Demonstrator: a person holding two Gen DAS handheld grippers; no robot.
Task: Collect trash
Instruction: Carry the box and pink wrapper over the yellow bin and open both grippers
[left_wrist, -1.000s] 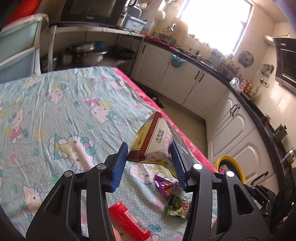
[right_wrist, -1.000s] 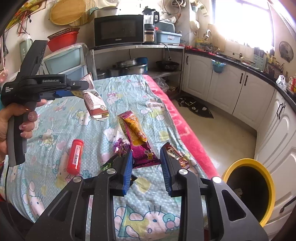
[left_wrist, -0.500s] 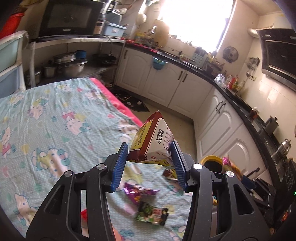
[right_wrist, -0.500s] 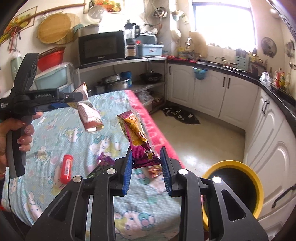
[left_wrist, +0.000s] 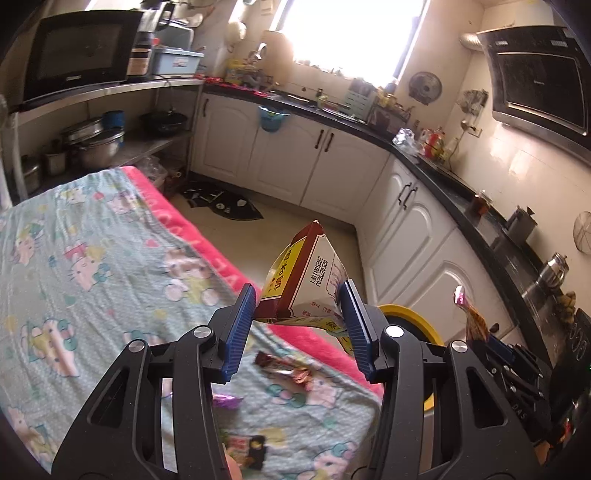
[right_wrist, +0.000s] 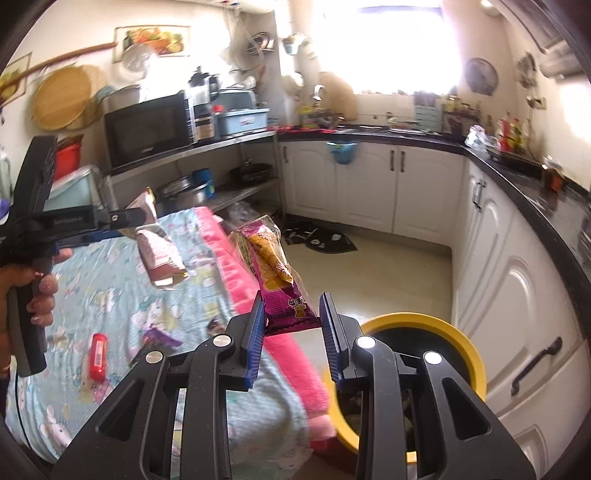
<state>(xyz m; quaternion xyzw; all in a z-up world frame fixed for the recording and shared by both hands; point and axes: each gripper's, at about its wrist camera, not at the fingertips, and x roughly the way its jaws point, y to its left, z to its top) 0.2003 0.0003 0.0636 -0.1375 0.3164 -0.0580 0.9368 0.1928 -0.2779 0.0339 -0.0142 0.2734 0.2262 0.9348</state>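
Note:
My left gripper (left_wrist: 300, 325) is shut on a crushed carton (left_wrist: 303, 280), red, yellow and white, held in the air over the table's right edge; the carton also shows in the right wrist view (right_wrist: 159, 254). My right gripper (right_wrist: 293, 332) is shut on a purple and yellow snack wrapper (right_wrist: 275, 273), held upright just left of the yellow-rimmed trash bin (right_wrist: 424, 325). The bin (left_wrist: 410, 314) shows behind the left gripper too. A red tube (right_wrist: 98, 350) and several small wrappers (left_wrist: 291, 371) lie on the table.
The table has a Hello Kitty cloth (left_wrist: 74, 266) with a pink edge (right_wrist: 236, 277). White cabinets (right_wrist: 517, 295) run along the right beside the bin. A dark floor mat (right_wrist: 321, 236) lies beyond. The person's hand (right_wrist: 26, 291) holds the left gripper.
Both grippers have swung right from over the table toward the bin, each keeping its load. The bin is now larger and closer in both views.

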